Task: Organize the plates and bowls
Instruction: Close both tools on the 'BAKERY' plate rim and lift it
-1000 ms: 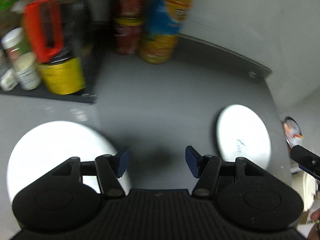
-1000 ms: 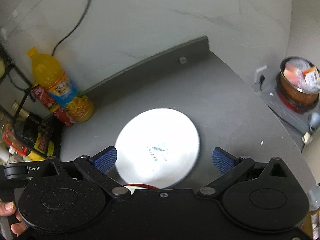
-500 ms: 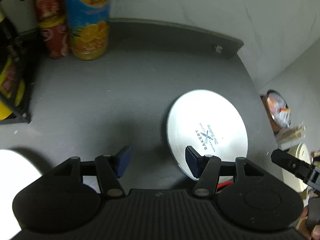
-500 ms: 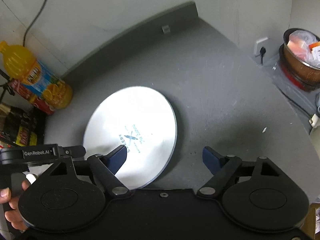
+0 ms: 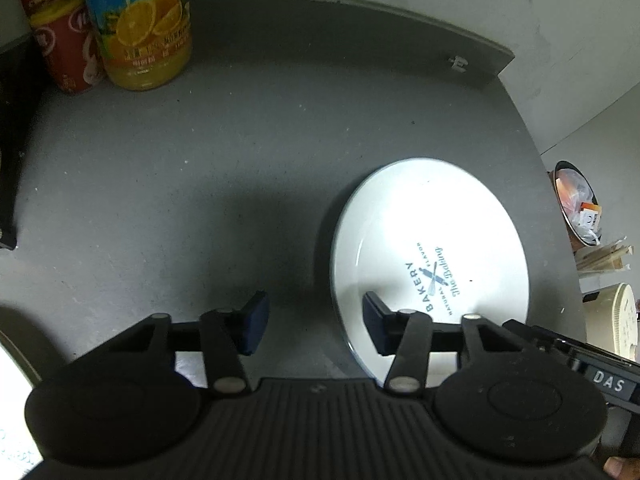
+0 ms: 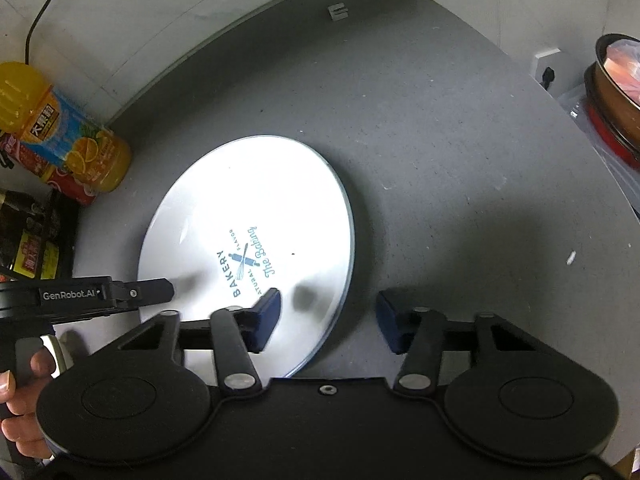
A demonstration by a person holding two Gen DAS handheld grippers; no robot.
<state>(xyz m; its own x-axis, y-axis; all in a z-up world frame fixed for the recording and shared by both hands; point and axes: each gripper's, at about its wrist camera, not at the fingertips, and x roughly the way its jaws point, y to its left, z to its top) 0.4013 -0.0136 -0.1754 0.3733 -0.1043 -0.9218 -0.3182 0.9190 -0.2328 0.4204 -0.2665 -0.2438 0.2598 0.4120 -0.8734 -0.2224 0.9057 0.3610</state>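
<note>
A white plate with a blue bakery print lies flat on the grey counter. My left gripper hovers over its left rim, one finger above the plate and the other over bare counter. Its jaws are closing, and the pads are apart from the rim. My right gripper straddles the same plate at its right rim, jaws also closing, pads clear of it. The left gripper's body shows at that plate's left side. A second white plate peeks in at the lower left.
An orange juice bottle and a red can stand at the back left beside a black rack. Off the counter's right edge are a rubbish bin and a lidded pot. A hand holds the left gripper's handle.
Both grippers came down onto the printed plate. The left one swung right, away from the other white plate. Both pairs of jaws narrowed, the right pair much more.
</note>
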